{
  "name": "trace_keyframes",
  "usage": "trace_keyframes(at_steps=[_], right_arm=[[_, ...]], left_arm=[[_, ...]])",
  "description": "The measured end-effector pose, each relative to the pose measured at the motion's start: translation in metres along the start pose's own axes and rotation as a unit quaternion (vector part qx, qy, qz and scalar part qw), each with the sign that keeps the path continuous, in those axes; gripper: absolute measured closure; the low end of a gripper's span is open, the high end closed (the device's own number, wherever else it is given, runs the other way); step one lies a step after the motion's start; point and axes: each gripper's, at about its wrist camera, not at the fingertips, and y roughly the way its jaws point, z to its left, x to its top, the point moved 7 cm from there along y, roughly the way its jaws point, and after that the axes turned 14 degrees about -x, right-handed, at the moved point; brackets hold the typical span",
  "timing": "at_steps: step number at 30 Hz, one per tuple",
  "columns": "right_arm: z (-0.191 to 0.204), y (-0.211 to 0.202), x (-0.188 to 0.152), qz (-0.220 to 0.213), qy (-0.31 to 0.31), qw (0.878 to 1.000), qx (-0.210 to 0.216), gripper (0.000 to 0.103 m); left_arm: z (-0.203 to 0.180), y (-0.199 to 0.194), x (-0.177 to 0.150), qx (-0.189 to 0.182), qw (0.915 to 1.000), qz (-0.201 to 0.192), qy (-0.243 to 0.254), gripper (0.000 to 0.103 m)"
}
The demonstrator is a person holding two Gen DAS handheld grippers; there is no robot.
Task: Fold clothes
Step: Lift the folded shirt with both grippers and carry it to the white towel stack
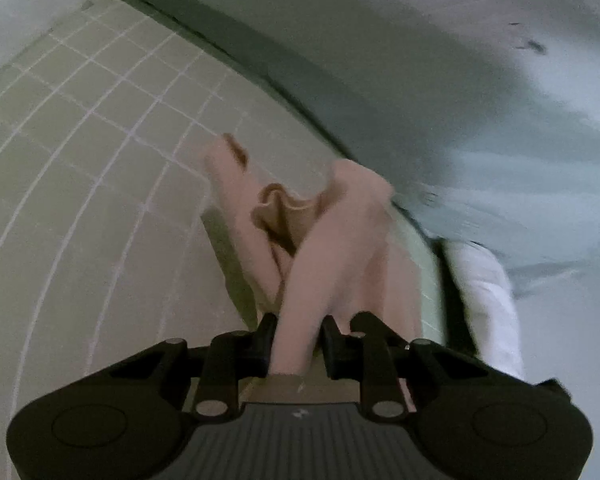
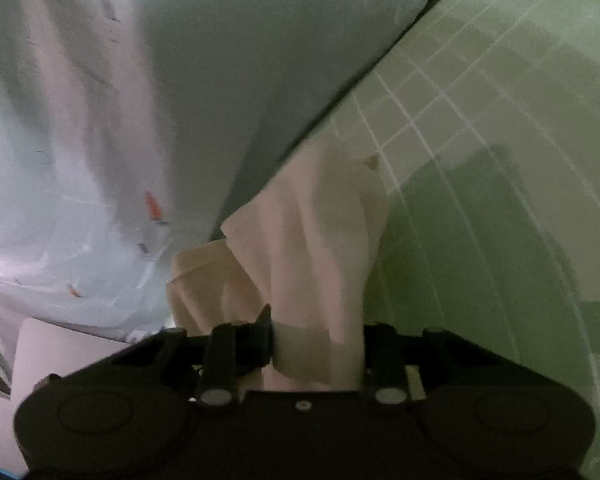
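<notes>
Over a green worktop (image 1: pixel 80 200) marked with a white grid, both grippers hold the same pale pink garment (image 1: pixel 340 240). From the left wrist camera, the left gripper (image 1: pixel 298 334) has its black jaws clamped on a bunched strip of the cloth, which rises away from the fingers and splits into two limbs with a tan fold between them. Beyond the worktop's dark far edge lies a grey floor (image 1: pixel 460 80), blurred. From the right wrist camera, the right gripper (image 2: pixel 316 340) is likewise closed on a gathered fold of the cloth (image 2: pixel 300 240), which drapes up and away over the near edge of the gridded surface (image 2: pixel 500 160). To the left of that edge the floor (image 2: pixel 100 140) shows small orange specks.
</notes>
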Motion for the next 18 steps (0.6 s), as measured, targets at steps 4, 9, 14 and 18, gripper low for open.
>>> trace_keyframes(at_steps=[4,9,14,18], right_arm=[[0.002,-0.062,-0.040,-0.044,0.006,0.999,-0.018,0.074],[0.005,-0.124,-0.076,-0.103,0.022,0.994,-0.031,0.074],[-0.004,-0.188,-0.110,-0.167,0.047,0.983,-0.062,0.073],[-0.016,-0.223,-0.140,-0.195,0.084,0.973,-0.090,0.073]], left_arm=[[-0.028,-0.033,-0.039,-0.021,0.9994,0.015,0.022,0.078],[-0.061,-0.062,-0.078,-0.064,0.9947,0.043,0.068,0.078],[-0.090,-0.077,-0.113,-0.098,0.9859,0.084,0.106,0.078],[-0.103,-0.082,-0.148,-0.117,0.9782,0.120,0.122,0.078]])
